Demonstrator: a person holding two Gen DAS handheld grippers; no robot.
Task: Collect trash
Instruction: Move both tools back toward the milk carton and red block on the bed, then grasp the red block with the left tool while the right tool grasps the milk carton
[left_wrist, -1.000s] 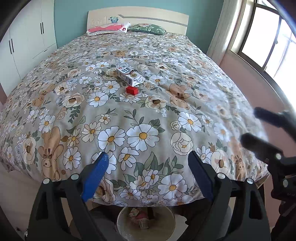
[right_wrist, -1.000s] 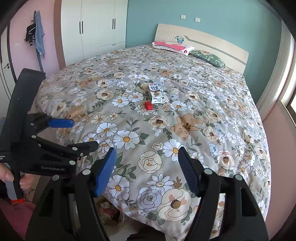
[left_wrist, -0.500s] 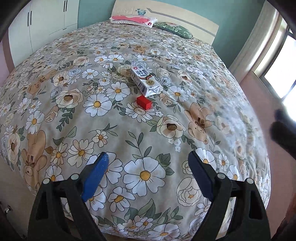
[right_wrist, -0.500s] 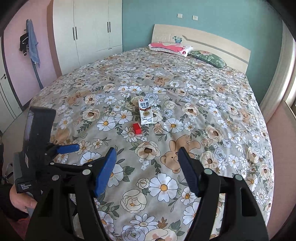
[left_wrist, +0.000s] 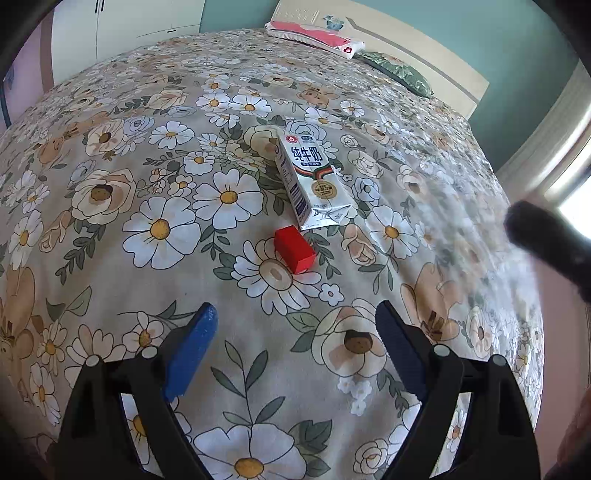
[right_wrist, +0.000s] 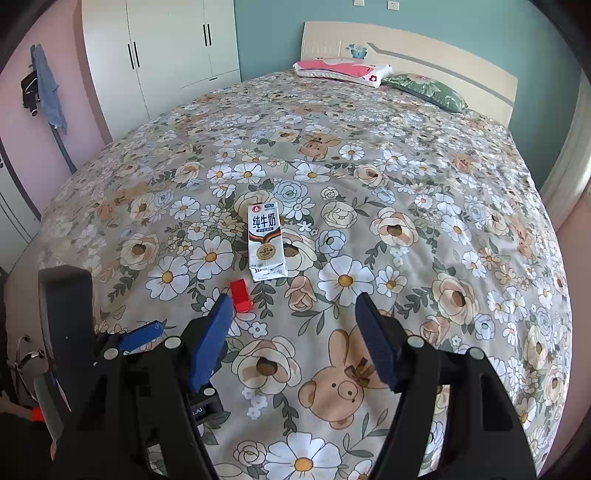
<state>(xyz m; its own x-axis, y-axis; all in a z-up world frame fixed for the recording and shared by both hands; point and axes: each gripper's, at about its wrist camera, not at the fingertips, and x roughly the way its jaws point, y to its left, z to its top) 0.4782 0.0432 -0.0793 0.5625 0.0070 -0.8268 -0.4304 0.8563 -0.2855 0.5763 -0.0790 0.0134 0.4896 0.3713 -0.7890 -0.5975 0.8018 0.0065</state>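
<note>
A white milk carton (left_wrist: 312, 184) lies flat on the flowered bedspread, with a small red box (left_wrist: 294, 249) just in front of it. Both also show in the right wrist view, carton (right_wrist: 266, 242) and red box (right_wrist: 242, 294). My left gripper (left_wrist: 295, 332) is open and empty, hovering over the bed a short way before the red box. My right gripper (right_wrist: 293, 317) is open and empty, just right of the red box and short of the carton. The left gripper's body (right_wrist: 122, 343) shows at the right wrist view's lower left.
The bed (right_wrist: 424, 206) fills both views, with a pink pillow (right_wrist: 341, 70) and a green pillow (right_wrist: 424, 90) at the headboard. White wardrobes (right_wrist: 166, 62) stand to the left. A blurred dark part of the right gripper (left_wrist: 546, 243) is at the left wrist view's right edge.
Both grippers have moved forward over the bed toward the carton and red box, which now look much larger and closer. A trash bin seen below the bed edge has left the view.
</note>
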